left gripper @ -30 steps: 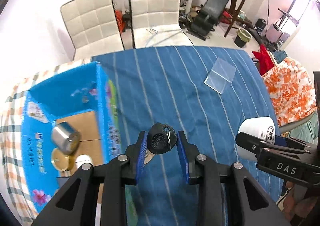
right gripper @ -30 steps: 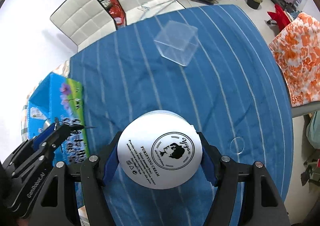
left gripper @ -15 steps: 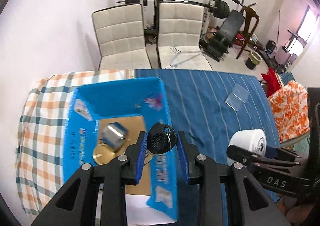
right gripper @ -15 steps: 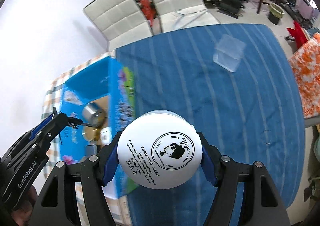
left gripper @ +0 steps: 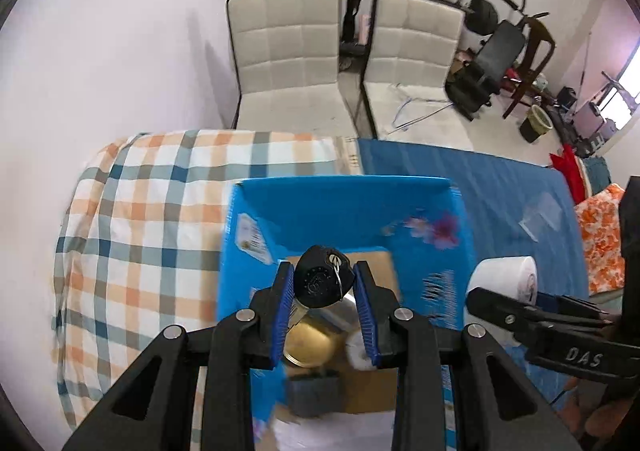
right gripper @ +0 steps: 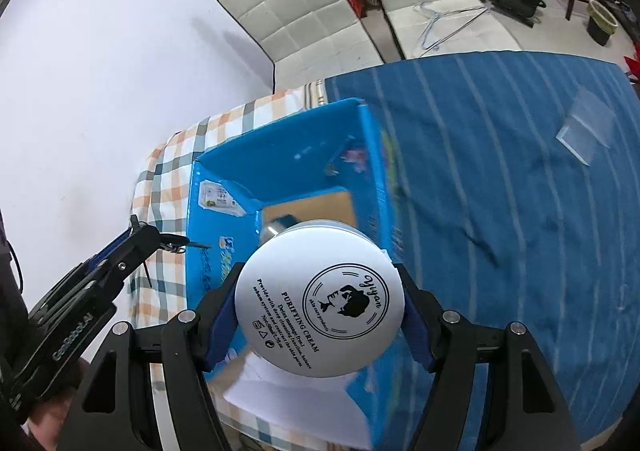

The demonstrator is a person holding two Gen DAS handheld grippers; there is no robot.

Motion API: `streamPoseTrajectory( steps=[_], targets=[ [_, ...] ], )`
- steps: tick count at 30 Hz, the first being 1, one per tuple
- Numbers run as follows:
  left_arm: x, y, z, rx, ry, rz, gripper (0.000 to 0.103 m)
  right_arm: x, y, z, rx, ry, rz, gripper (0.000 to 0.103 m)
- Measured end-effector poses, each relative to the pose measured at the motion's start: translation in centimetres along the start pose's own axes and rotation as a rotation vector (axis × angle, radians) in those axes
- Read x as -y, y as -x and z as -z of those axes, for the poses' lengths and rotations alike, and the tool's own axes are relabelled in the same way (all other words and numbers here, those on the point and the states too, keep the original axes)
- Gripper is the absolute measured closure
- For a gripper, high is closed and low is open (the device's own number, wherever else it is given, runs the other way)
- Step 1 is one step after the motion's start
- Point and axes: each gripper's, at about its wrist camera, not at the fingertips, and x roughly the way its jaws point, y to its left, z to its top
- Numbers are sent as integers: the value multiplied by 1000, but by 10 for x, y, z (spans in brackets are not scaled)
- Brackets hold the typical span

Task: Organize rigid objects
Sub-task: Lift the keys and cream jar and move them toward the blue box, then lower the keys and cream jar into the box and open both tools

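Both loads, key [left gripper: 322,283] and jar [right gripper: 319,303], hang inside box [left gripper: 344,207] walls.

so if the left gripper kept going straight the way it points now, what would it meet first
Probably the round gold tin lying on the cardboard floor of the open blue box, just beyond the black-headed key that the left gripper holds; depth is unclear.

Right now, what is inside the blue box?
Inside the blue box: a gold tin, a white roll and a dark block. The key and gripper fingers cover the rest.
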Motion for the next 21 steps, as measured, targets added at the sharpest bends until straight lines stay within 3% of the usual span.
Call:
streamPoseTrajectory(
  steps=[6,13,20,21],
  targets=[
    [-33,-59,-15,-112,48,46,76,-13,-56,-32,-37,-25,25,31],
    [-41,-109,-15,-217,79,120,76,-20,-108,-56,-71,-40,45,31],
    [-46,-125,-8,-234,99,142,75,-30,-142,-60,-93,-26,74,31],
    [-46,-125,-8,-239,97,141,75,-31,-146,-61,-60,-19,67,31]
  ],
)
